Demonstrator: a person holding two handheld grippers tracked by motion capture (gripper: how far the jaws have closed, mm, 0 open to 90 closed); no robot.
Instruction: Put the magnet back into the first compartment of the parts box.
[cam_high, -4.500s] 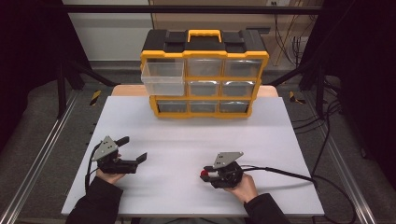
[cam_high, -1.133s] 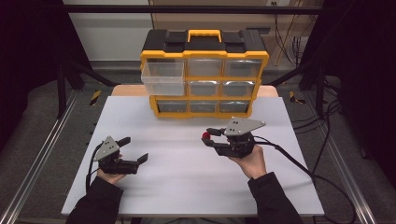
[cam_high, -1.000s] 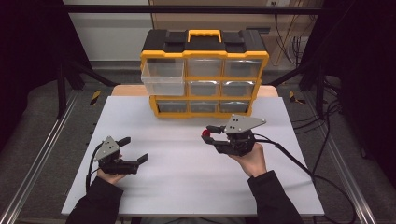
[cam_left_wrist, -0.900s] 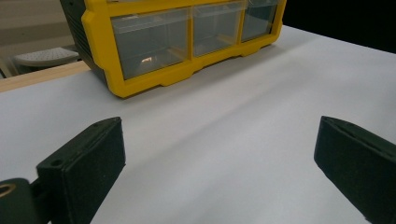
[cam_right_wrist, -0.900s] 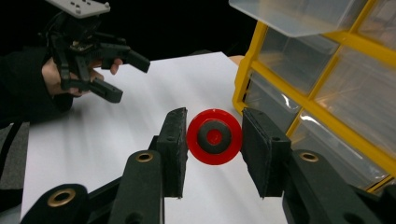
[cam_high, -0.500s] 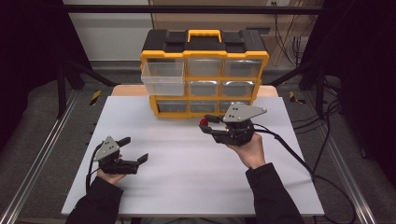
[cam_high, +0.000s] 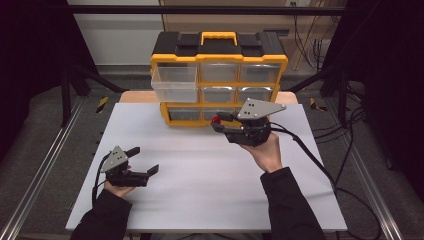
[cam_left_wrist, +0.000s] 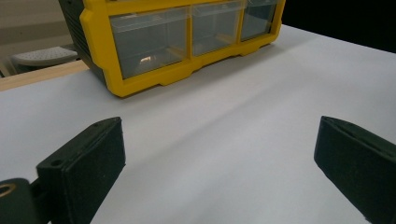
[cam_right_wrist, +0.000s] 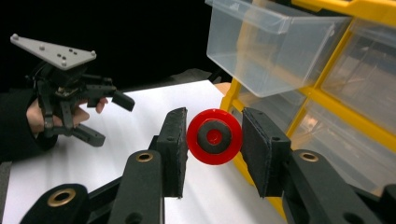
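I have carried the right gripper (cam_high: 218, 123), fingers clamping the red disc (cam_right_wrist: 214, 136), far toward the open drawer (cam_high: 174, 84); left gripper (cam_high: 144, 161) fingers wide, idle.

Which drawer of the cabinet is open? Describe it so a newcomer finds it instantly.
Find the yellow and black drawer cabinet at the table's far edge. In its top row, the left clear drawer juts out towards the person; every other drawer sits flush.
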